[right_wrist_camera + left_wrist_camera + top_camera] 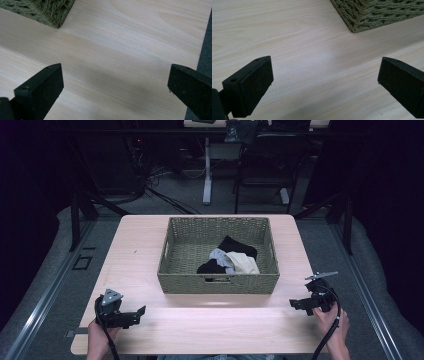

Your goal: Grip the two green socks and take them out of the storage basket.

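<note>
Socks (229,257) lie heaped in my woven basket (170,270) mid-worktop (140,235) in the high view, well apart from my left claw (135,314) and right claw (298,304) at the near corners. Each gripper view gives spread, empty jaws over bare wood and a basket corner (359,25), never the socks, so I judge a blind reach could snag the weave.

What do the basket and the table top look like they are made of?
The basket looks woven from twisted olive-green cord, perhaps paper rope or seagrass: braided strands show on its corner in the left gripper view. The table looks like pale wood laminate with a matte finish: fine straight grain, smooth, only a soft sheen.
</note>
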Demonstrator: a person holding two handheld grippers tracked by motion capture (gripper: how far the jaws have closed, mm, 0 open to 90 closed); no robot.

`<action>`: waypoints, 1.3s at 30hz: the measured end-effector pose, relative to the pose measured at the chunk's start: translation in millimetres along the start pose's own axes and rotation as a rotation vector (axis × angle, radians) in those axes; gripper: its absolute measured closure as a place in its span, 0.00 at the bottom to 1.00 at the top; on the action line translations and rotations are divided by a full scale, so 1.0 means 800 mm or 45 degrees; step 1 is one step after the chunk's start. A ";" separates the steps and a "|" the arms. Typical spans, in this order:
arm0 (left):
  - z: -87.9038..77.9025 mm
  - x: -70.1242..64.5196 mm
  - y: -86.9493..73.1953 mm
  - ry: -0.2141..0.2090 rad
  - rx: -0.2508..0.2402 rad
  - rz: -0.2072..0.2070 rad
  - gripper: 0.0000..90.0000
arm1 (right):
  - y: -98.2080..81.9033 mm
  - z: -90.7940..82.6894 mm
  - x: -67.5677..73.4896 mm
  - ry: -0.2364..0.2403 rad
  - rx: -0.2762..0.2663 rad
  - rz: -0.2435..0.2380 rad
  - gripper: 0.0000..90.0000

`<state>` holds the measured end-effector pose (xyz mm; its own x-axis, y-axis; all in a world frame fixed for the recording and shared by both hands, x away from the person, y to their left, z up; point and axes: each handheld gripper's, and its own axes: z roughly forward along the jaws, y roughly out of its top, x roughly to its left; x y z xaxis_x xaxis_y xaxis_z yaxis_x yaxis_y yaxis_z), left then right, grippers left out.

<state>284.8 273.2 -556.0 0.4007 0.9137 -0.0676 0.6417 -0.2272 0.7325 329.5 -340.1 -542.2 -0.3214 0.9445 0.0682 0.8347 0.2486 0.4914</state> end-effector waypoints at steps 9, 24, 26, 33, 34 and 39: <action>0.000 -0.001 0.000 -0.018 -0.001 0.005 0.00 | 0.002 -0.003 -0.001 0.012 0.008 0.008 0.00; 0.000 0.000 -0.001 -0.025 0.002 -0.005 0.00 | 0.029 -0.018 0.005 0.068 -0.011 0.011 0.00; 0.001 0.000 -0.001 -0.026 -0.006 -0.009 0.00 | 0.033 -0.022 0.004 0.062 -0.024 -0.003 0.00; 0.002 0.000 -0.001 -0.030 -0.006 -0.011 0.00 | 0.048 -0.025 -0.003 0.046 -0.023 0.007 0.00; 0.002 0.000 -0.001 -0.031 -0.007 -0.011 0.00 | 0.048 -0.025 -0.003 0.046 -0.023 0.007 0.00; 0.002 -0.001 -0.001 -0.034 0.002 -0.006 0.00 | 0.060 -0.027 -0.007 0.039 -0.021 0.002 0.00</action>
<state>285.4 272.4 -557.4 0.4148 0.9055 -0.0893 0.6450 -0.2234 0.7308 361.3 -338.1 -500.2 -0.3335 0.9379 0.0952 0.8279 0.2430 0.5056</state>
